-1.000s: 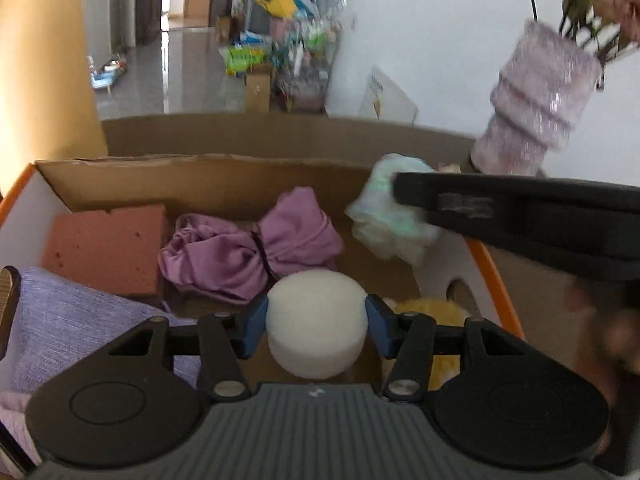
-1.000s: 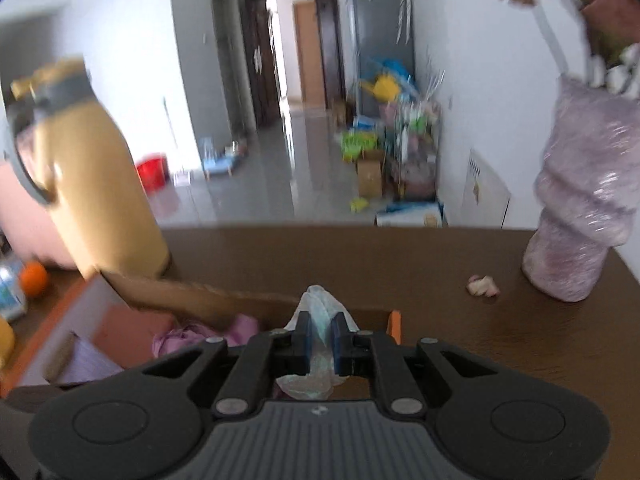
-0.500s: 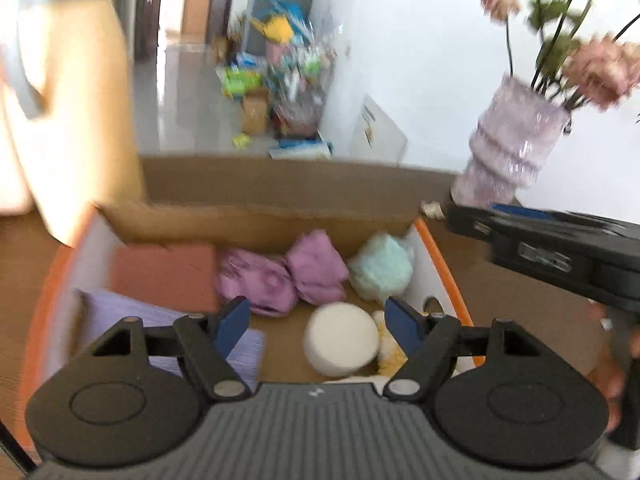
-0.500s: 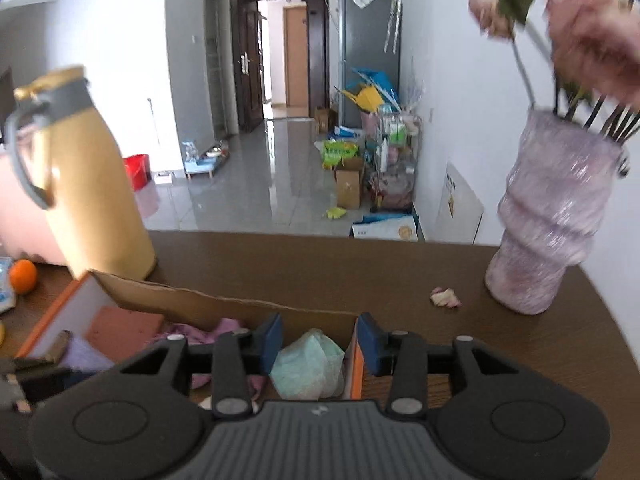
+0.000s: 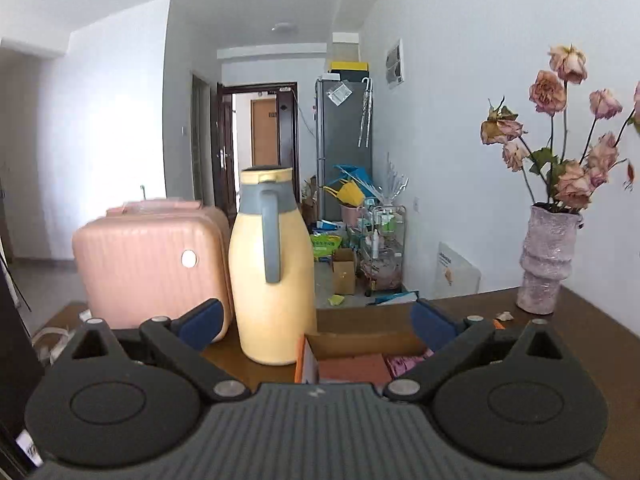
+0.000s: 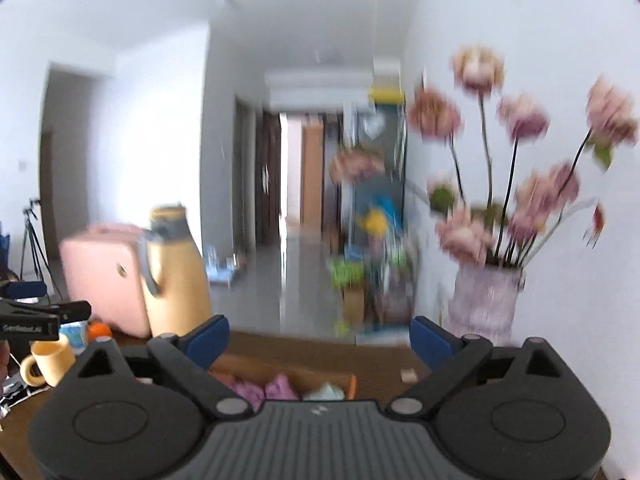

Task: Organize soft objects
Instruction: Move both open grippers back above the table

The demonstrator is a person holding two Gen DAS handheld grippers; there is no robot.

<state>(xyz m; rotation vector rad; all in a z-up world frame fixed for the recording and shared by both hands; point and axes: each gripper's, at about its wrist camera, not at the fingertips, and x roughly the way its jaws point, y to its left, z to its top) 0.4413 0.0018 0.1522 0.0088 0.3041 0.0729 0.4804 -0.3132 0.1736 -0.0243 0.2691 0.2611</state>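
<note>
The left gripper (image 5: 316, 322) hangs above the near end of the cardboard box (image 5: 360, 338), its jaws opening wide with nothing between them. Inside the box I see a terracotta sponge (image 5: 352, 366) and a purple cloth (image 5: 404, 364). In the blurred right wrist view, the right gripper (image 6: 319, 340) is also opening and holds nothing. Below it the box (image 6: 280, 370) holds the purple cloth (image 6: 268, 390) and a mint-green soft bundle (image 6: 326, 392). The white round sponge is hidden behind the gripper body. The left gripper (image 6: 36, 316) shows at the left edge of that view.
A yellow jug (image 5: 272, 280) stands on the brown table just left of the box, with a pink suitcase (image 5: 148, 268) behind it. A pink vase of flowers (image 5: 548, 260) stands at the right. A yellow mug (image 6: 48, 362) and a small crumpled scrap (image 6: 409, 376) lie on the table.
Both grippers let go: the left released the white round sponge, the right the mint-green bundle, both now in the box. Both then rose and tilted up, jaws spreading wide.
</note>
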